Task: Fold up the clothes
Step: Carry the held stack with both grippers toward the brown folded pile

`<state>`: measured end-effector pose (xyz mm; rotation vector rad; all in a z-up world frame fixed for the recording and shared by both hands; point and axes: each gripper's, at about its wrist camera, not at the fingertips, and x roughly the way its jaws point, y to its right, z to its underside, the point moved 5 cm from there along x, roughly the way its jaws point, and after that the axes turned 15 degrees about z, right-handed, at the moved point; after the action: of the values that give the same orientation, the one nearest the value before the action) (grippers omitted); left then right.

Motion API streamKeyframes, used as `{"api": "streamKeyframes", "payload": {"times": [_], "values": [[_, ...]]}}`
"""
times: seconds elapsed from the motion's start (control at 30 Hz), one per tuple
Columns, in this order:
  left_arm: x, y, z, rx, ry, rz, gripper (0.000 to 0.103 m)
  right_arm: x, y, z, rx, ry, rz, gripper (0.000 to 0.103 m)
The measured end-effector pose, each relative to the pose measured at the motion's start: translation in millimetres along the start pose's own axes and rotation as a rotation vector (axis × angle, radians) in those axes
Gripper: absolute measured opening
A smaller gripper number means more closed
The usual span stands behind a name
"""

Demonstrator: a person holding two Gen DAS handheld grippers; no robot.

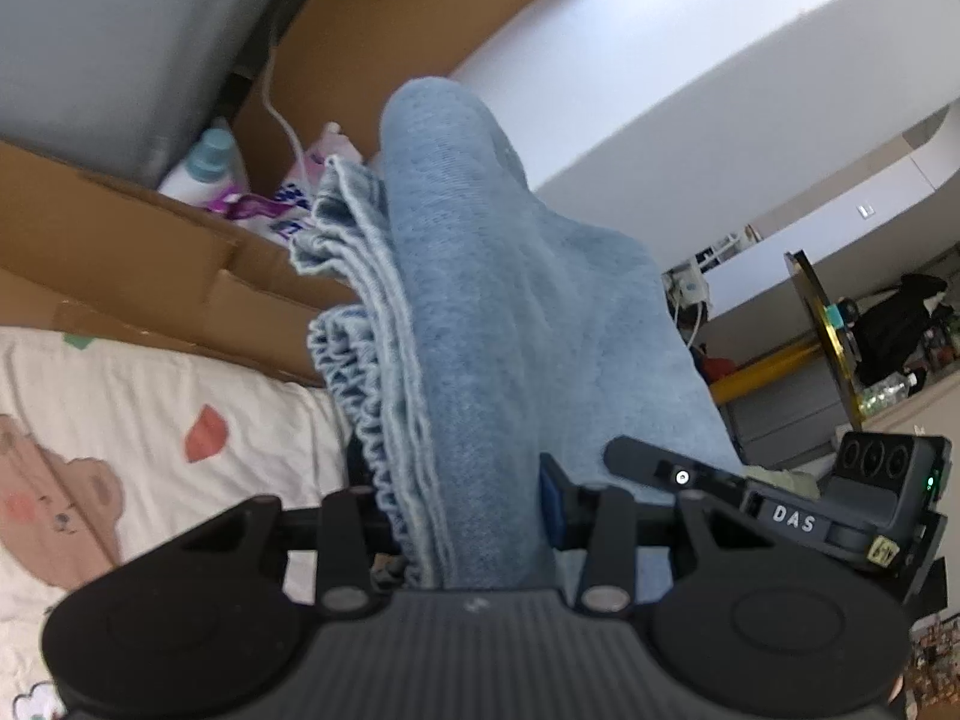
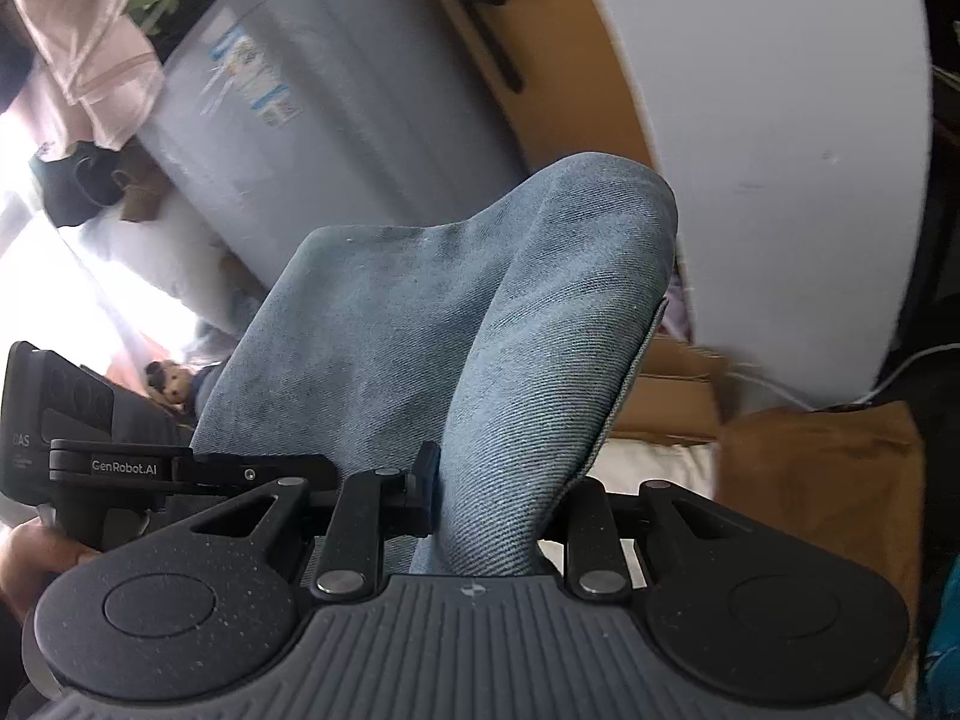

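left hand-held gripper (image 1: 462, 516) clamped on bunched blue denim garment (image 1: 480, 300); right hand-held gripper (image 2: 492, 504) gripping same denim, lifted above patterned bedsheet (image 1: 120, 420).

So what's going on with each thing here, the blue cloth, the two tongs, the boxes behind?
Denim garment: bunched in several layers, lifted off the bed, gripped at two places.
Left tongs: shut on the denim garment, at its gathered stitched edge.
Right tongs: shut on the denim garment, at a smooth fold.
Cardboard box: flaps open, bottles and packets inside.
Bear-print sheet: spread flat, lightly creased.
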<state>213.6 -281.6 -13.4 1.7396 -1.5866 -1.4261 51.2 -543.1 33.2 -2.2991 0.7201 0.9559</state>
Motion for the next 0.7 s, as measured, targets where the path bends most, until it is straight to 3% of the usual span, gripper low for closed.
{"api": "streamKeyframes", "payload": {"times": [0.3, 0.5, 0.7], "values": [[84.2, -12.6, 6.4, -0.008, -0.039, 0.071, 0.043, 16.3, 79.6, 7.8, 0.013, -0.006, 0.094, 0.024], [132.4, -17.7, 20.0, 0.046, -0.041, 0.076, 0.043, 41.5, 124.1, 17.1, -0.01, 0.012, 0.137, 0.024], [186.6, -42.1, 40.7, -0.005, -0.036, 0.121, 0.043, 70.8, 174.4, 35.6, -0.017, -0.006, 0.193, 0.024]]}}
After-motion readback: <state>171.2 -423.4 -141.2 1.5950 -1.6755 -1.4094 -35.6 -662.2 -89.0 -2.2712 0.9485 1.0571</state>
